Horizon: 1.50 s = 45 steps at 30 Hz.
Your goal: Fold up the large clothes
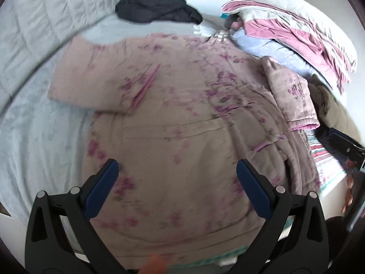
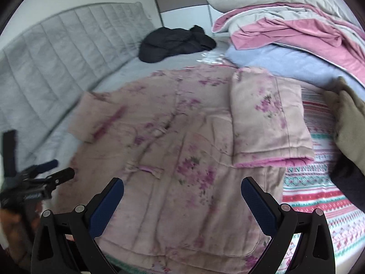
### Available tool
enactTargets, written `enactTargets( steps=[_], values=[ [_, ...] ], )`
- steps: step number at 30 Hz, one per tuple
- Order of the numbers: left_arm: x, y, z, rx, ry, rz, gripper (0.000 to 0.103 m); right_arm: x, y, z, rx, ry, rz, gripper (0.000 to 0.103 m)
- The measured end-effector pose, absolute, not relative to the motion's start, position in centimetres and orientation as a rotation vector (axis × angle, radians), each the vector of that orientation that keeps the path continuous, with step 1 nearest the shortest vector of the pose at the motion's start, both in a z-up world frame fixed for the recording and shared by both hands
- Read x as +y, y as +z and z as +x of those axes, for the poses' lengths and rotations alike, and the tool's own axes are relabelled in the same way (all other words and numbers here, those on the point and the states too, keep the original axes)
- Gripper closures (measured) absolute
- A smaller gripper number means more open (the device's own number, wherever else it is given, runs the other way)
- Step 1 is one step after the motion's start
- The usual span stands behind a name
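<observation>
A large quilted pink robe with purple flowers (image 1: 173, 123) lies spread flat on the bed; it also shows in the right wrist view (image 2: 173, 141). Its left sleeve (image 1: 91, 77) stretches out to the left. Its right sleeve (image 2: 269, 118) is folded over the body. My left gripper (image 1: 176, 171) is open and empty above the robe's lower part. My right gripper (image 2: 182, 189) is open and empty above the robe's hem. The left gripper also appears at the left edge of the right wrist view (image 2: 45, 175).
A black garment (image 2: 175, 43) lies bunched at the far side by the grey padded headboard (image 2: 57, 54). Pink and grey bedding (image 2: 292, 29) and a light blue blanket (image 2: 285, 61) are piled at the right. A patterned sheet (image 2: 319, 182) and an olive garment (image 2: 351, 123) lie right.
</observation>
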<state>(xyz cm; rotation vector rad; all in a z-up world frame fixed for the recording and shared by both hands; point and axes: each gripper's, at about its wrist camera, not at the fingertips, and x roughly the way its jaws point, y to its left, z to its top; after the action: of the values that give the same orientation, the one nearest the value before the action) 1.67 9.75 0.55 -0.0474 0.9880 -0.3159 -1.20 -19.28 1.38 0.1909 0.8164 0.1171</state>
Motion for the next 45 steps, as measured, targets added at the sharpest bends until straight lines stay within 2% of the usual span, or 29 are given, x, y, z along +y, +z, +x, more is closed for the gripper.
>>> enactTargets(
  steps=[5,7,9,14,16,19,21,22,24,29,31,32,33,40,43,45],
  values=[
    [16.0,-1.5,2.4,1.035,-0.293,-0.115,0.002,-22.3,0.2,-1.5,0.83,0.221,0.174,0.0],
    [18.3,-3.2,1.8,1.036,-0.288,-0.167,0.008,-23.5,-1.4,-2.2,0.85,0.213,0.175,0.0],
    [19.8,-4.6,1.3,1.059,-0.309,-0.221,0.024,-24.8,-3.2,-2.7,0.903,0.2,0.178,0.0],
    [20.1,-7.4,0.4,1.115,-0.477,-0.301,0.04,-29.2,-6.6,-3.8,0.962,0.116,0.258,0.0],
    [19.5,-8.0,0.1,1.147,-0.532,-0.303,0.043,-31.2,-8.0,-4.3,0.99,0.09,0.344,0.002],
    [19.0,-8.4,-0.4,1.168,-0.533,-0.252,0.044,-33.7,-10.6,-4.8,1.051,0.07,0.486,0.015],
    [19.1,-8.2,-0.6,1.168,-0.527,-0.262,0.052,-34.2,-11.9,-5.0,1.062,0.104,0.563,0.031],
    [19.3,-7.9,-0.8,1.167,-0.524,-0.273,0.054,-33.9,-11.9,-5.2,1.043,0.133,0.571,0.034],
    [19.4,-7.8,-0.9,1.177,-0.519,-0.271,0.056,-33.3,-11.7,-5.4,1.026,0.229,0.626,0.054],
    [19.3,-9.1,-1.0,1.234,-0.493,-0.243,0.057,-31.0,-12.7,-5.4,1.06,0.267,0.608,0.054],
    [19.2,-8.8,-1.3,1.219,-0.486,-0.234,0.069,-30.8,-12.1,-5.6,1.06,0.252,0.588,0.066],
    [19.2,-8.5,-1.4,1.203,-0.475,-0.233,0.082,-30.9,-11.4,-5.8,1.05,0.24,0.58,0.079],
    [19.2,-8.2,-1.5,1.192,-0.472,-0.232,0.087,-30.5,-10.3,-6.2,1.018,0.228,0.555,0.082],
    [22.1,-0.1,-3.9,0.957,-0.427,-0.247,0.09,-34.4,-1.2,-11.2,0.836,0.088,0.455,0.085],
    [22.0,-0.5,-4.1,0.993,-0.412,-0.183,0.09,-35.8,-1.1,-12.9,0.882,0.05,0.454,0.085],
    [21.1,-3.7,-3.6,1.095,-0.388,-0.116,0.089,-35.4,-3.5,-12.2,0.964,0.007,0.407,0.085]
  ],
)
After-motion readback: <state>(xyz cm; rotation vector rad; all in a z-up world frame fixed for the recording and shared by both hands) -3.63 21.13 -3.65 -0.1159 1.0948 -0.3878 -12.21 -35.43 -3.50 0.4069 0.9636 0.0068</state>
